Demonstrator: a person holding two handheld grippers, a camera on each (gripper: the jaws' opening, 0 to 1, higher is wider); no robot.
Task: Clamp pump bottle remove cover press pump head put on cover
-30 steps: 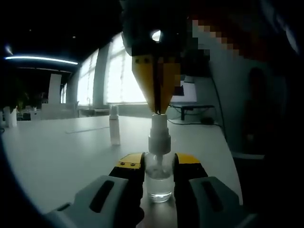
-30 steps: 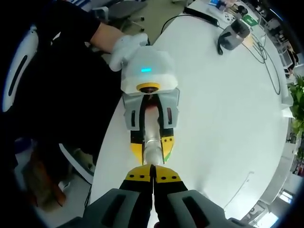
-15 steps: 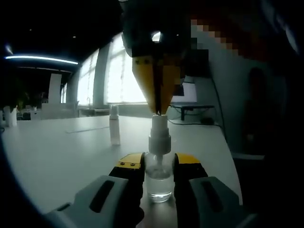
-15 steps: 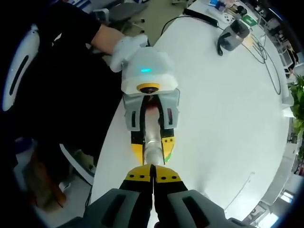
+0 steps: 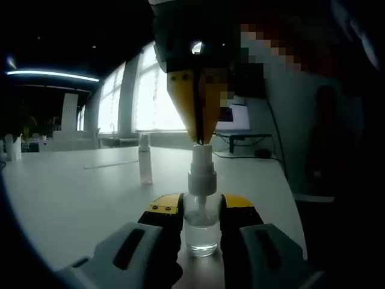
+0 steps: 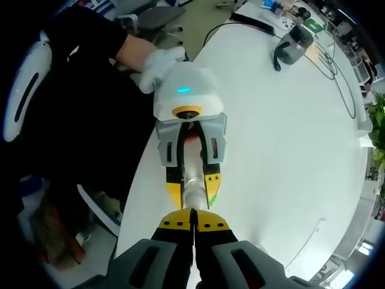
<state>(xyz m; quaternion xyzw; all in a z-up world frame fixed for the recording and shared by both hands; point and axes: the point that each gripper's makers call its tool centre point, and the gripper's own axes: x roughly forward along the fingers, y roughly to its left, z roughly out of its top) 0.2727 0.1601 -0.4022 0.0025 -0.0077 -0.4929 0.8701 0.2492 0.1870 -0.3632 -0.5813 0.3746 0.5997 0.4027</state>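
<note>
White worktop under everything, and basically nothing has changed over the last second. Nearest, the left gripper has its fingers clenched on the clear pump bottle, standing upright at the worktop's near edge. Right gripper comes from above, fingers pinched together, tips on the pump head. I'd guess it's mid-press. Farther back stands the cover, still off.

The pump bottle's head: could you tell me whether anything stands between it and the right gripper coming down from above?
Nothing visible does. In the left gripper view the right gripper, jaws closed, already meets the top of the pump head, while the left gripper clamps the pump bottle. The cover stands apart on the table.
</note>
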